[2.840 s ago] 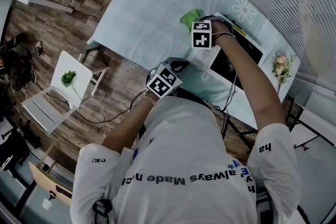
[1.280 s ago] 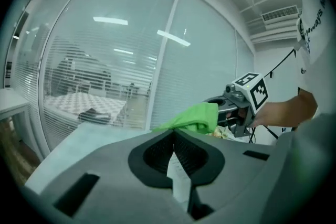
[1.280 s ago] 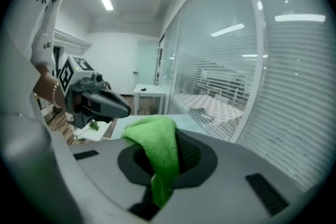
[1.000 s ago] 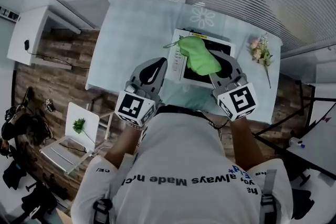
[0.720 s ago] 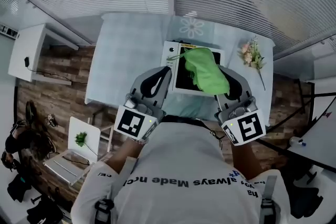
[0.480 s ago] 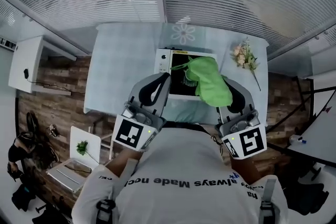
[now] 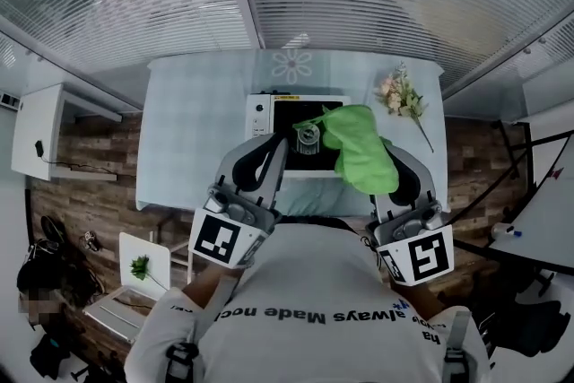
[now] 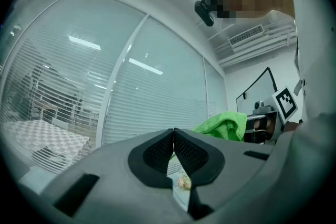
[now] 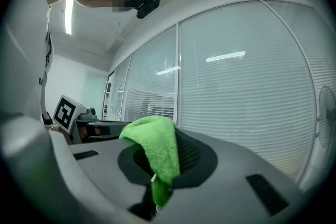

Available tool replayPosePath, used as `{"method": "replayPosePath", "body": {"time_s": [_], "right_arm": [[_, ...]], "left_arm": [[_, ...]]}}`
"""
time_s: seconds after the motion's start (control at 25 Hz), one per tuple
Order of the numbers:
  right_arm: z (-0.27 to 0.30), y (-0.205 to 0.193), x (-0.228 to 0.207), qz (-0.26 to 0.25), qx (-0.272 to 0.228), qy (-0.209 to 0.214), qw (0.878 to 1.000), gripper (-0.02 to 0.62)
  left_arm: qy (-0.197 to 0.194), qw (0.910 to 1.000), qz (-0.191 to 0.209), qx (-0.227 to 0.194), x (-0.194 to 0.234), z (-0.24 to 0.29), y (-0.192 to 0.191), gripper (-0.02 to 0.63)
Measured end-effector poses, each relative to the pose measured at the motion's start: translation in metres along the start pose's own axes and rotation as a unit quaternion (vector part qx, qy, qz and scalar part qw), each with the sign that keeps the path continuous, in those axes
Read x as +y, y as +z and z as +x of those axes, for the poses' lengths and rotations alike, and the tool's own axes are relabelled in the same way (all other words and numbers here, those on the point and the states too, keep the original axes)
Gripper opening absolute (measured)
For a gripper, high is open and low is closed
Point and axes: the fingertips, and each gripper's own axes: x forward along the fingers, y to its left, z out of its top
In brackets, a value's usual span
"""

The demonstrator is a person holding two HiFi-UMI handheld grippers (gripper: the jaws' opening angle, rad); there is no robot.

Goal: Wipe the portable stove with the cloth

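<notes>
Head view: one stove sits mid-table, near the edge within reach. One cloth hangs clamped in the right gripper, raised over the stove's right side (probably poised for wiping). The left gripper is pressed together, empty. Two grippers, one flower sprig.

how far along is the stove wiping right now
Done: the cloth is picked up, clamped in the right gripper. In hand: that gripper holds it raised in the air, over the right part of the portable stove in the head view, not pressed on it. The left gripper is shut and empty. Left: the wiping itself; the stove top shows no sign of a pass.
</notes>
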Motion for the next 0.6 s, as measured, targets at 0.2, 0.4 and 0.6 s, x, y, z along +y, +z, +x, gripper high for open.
{"method": "replayPosePath", "body": {"time_s": [0.2,0.4,0.6], "right_arm": [[0.0021,0.0004,-0.0061,0.0,-0.002,-0.003,1.0,0.026],[0.0029,0.0019,-0.01,0.001,-0.005,-0.002,1.0,0.026],[0.0046,0.0031,-0.0083,0.001,-0.008,0.002,1.0,0.026]], "left_arm": [[-0.001,1.0,-0.009,0.005,-0.0032,0.0059,-0.0026,0.012],[-0.001,1.0,-0.005,0.003,-0.0051,0.0111,-0.0014,0.012],[0.003,1.0,-0.005,0.001,-0.003,0.0093,-0.0016,0.012]]}}
